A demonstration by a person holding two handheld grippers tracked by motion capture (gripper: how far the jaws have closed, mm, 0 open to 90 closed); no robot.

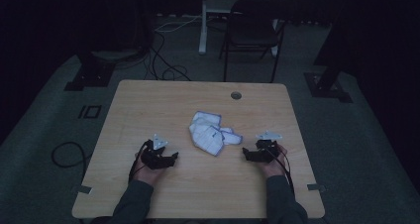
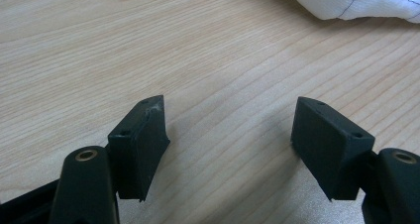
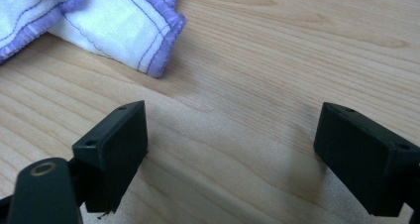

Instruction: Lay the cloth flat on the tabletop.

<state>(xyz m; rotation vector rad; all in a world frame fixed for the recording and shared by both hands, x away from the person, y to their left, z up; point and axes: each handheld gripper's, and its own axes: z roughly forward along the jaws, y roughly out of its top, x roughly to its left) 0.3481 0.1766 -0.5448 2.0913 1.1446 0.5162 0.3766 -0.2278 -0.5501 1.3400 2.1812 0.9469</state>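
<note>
A crumpled white cloth with purple stitched edges point(image 1: 213, 134) lies near the middle of the wooden table point(image 1: 148, 100). My left gripper point(image 1: 173, 157) rests on the table to the cloth's left, jaws open with bare wood between them point(image 2: 230, 130); the cloth's white edge point(image 2: 356, 1) lies beyond, at the top right of the left gripper view. To the cloth's right sits my right gripper point(image 1: 245, 153), also open and empty point(image 3: 233, 135). A purple-hemmed corner of the cloth point(image 3: 124, 26) lies just ahead of its jaws at the upper left.
A round cable hole point(image 1: 236, 95) sits near the table's far edge. Beyond the table stand a dark chair point(image 1: 252, 30) and a white desk leg point(image 1: 203, 21). Cables point(image 1: 163, 60) trail on the floor, and black stand bases point(image 1: 91, 73) flank the table.
</note>
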